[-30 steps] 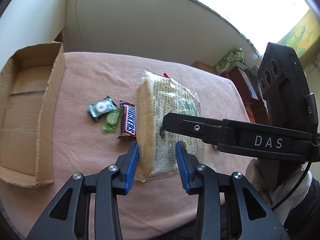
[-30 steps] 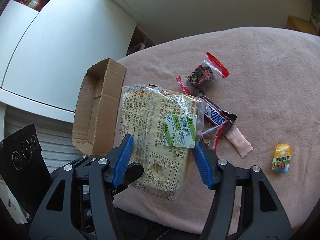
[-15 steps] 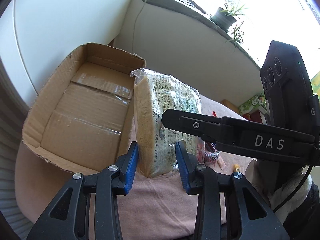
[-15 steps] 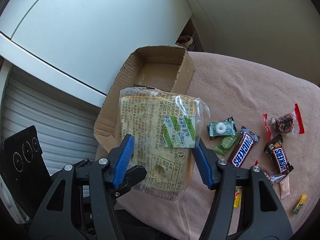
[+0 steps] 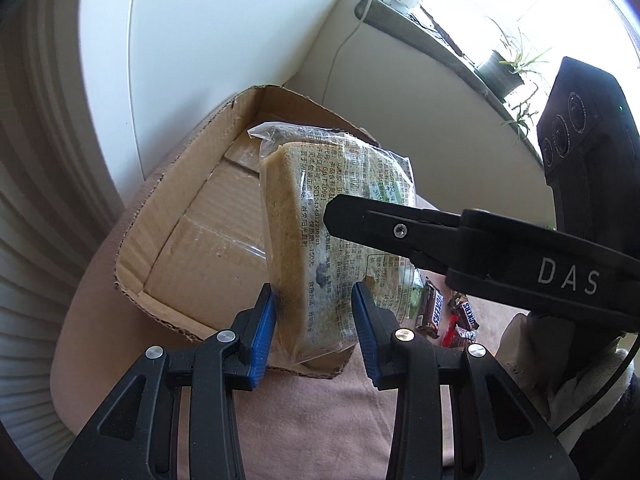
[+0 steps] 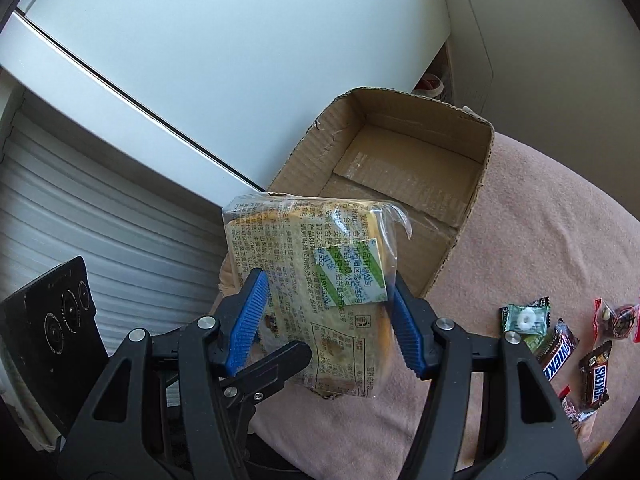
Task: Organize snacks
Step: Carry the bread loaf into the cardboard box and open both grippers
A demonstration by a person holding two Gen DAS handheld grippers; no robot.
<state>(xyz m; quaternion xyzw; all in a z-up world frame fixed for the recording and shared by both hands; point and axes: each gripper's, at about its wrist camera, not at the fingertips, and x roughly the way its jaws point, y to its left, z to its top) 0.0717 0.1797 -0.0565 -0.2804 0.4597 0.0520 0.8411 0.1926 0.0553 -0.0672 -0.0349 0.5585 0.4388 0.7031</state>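
A clear-wrapped slab of bread point(image 5: 320, 240) with printed text and a green label is held in the air by both grippers. My left gripper point(image 5: 316, 320) is shut on its near edge. My right gripper point(image 6: 326, 320) is shut on its two sides, and the bread point(image 6: 304, 264) shows there face-on. The bread hangs over the near corner of an open cardboard box point(image 5: 176, 240), whose floor point(image 6: 404, 184) is bare. Loose snacks lie on the pink cloth to the right: Snickers bars point(image 6: 560, 352), a green mint point(image 6: 524, 318), a red packet point(image 6: 620, 316).
The box stands at the left end of the pink-covered table point(image 6: 540, 240), close to a white wall and a ribbed shutter point(image 6: 100, 248). A window sill with plants point(image 5: 508, 72) runs along the far side. Snickers bars point(image 5: 432, 312) lie right of the box.
Both grippers have carried the bread left from the middle of the table to above the near corner of the box. The loose snacks stayed in place.
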